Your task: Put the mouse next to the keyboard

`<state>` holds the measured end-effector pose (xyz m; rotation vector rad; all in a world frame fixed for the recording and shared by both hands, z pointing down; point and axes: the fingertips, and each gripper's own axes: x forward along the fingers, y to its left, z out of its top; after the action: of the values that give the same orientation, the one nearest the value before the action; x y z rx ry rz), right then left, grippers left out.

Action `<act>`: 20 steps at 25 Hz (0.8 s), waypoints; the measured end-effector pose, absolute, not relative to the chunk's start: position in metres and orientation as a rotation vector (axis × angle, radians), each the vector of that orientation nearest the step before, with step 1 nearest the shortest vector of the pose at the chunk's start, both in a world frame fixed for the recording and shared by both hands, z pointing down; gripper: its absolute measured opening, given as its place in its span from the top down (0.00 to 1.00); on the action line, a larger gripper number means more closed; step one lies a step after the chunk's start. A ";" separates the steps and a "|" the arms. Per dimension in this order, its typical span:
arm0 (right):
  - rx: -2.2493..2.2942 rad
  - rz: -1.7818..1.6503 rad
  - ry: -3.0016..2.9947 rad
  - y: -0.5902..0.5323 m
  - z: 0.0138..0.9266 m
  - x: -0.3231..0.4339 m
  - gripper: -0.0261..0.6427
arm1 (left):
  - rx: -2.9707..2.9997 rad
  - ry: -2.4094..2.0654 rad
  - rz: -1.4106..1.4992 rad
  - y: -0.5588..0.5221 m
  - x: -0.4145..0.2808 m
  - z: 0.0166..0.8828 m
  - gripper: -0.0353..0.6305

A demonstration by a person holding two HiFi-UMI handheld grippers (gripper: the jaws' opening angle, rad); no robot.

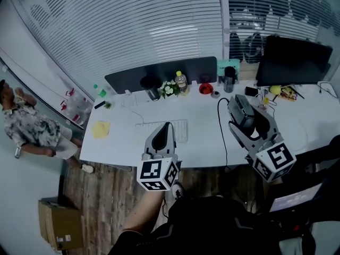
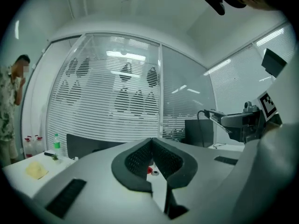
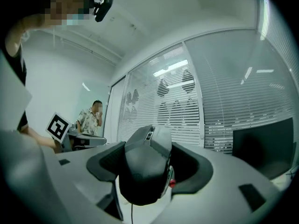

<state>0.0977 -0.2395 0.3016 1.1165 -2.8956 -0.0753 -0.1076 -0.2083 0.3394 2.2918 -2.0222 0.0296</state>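
A dark wired mouse [image 1: 240, 106] hangs above the white desk [image 1: 202, 142] at the right, and my right gripper [image 1: 243, 116] is shut on it. In the right gripper view the mouse [image 3: 145, 167] fills the space between the pads, lifted clear of the desk. Its black cable [image 1: 221, 137] loops down over the desk's front edge. The white keyboard [image 1: 181, 130] lies at the desk's middle. My left gripper [image 1: 167, 126] hovers over it with its jaws shut and nothing in them, hiding part of it. In the left gripper view the left gripper [image 2: 152, 141] shows its pads meeting at the tips.
A dark monitor [image 1: 164, 73] stands behind the keyboard and a second [image 1: 295, 60] at the back right. A water bottle [image 1: 181, 82], small plant [image 1: 169, 89], red object [image 1: 206, 88] and dark cup [image 1: 229, 78] line the back. Yellow notes [image 1: 101, 129] lie left. A person [image 1: 26, 126] stands left.
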 end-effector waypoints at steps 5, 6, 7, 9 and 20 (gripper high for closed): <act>1.158 -0.103 -2.854 -0.246 0.296 0.042 0.51 | 2.407 -1.939 0.003 -0.234 -0.151 0.336 0.90; 1.163 -0.095 -2.853 -0.248 0.294 0.030 0.51 | 2.417 -1.917 -0.010 -0.240 -0.161 0.335 0.90; 1.173 -0.096 -2.843 -0.250 0.293 0.020 0.51 | 2.418 -1.890 -0.029 -0.246 -0.171 0.335 0.90; 1.200 -0.126 -2.795 -0.256 0.292 0.002 0.51 | 2.398 -1.837 -0.069 -0.257 -0.190 0.337 0.90; 1.260 -0.118 -2.740 -0.272 0.286 -0.070 0.51 | 2.461 -1.727 -0.023 -0.293 -0.246 0.346 0.90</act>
<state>-0.0697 -0.2723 0.2860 1.2604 -2.7399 -0.1179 -0.2461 -0.2929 0.3464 2.4615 -1.7267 -0.0228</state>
